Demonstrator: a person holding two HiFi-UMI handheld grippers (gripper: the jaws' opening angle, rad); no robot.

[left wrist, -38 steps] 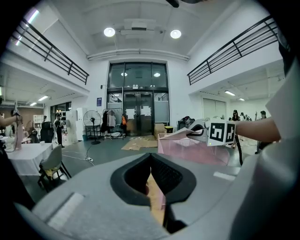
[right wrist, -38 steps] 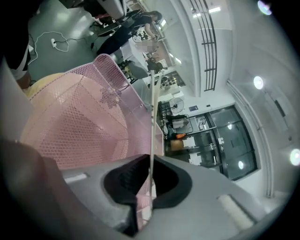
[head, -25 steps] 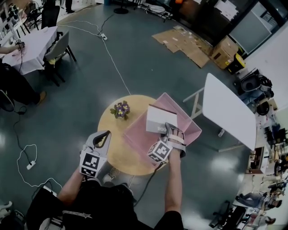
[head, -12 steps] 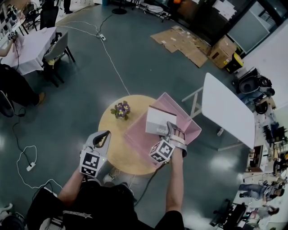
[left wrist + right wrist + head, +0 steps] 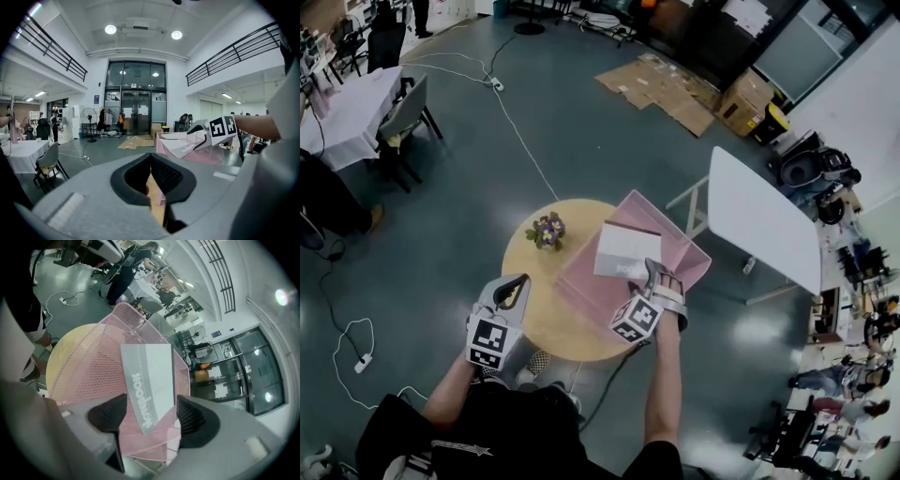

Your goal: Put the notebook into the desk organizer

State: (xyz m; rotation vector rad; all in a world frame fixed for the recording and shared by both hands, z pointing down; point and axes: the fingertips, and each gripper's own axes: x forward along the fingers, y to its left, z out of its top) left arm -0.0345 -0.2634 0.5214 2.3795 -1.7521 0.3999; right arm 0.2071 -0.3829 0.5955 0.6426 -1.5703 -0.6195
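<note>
Right gripper (image 5: pixel 151 416): its jaws are opening wide. The notebook's lower end is sitting between them, and the pads are not pressing on it.
Notebook (image 5: pixel 149 373): it is leaning at a tilt inside the pink mesh organizer (image 5: pixel 581 286), with its printed spine facing the right gripper.
Organizer: it is standing on the right side of the round table (image 5: pixel 534 323) and reaching past its right edge.
Left gripper (image 5: pixel 512 292): it is hovering at the table's near-left edge — jaws pressed together, pinching nothing.
Flowers (image 5: pixel 547 230): they are sitting near the table's far-left edge.
</note>
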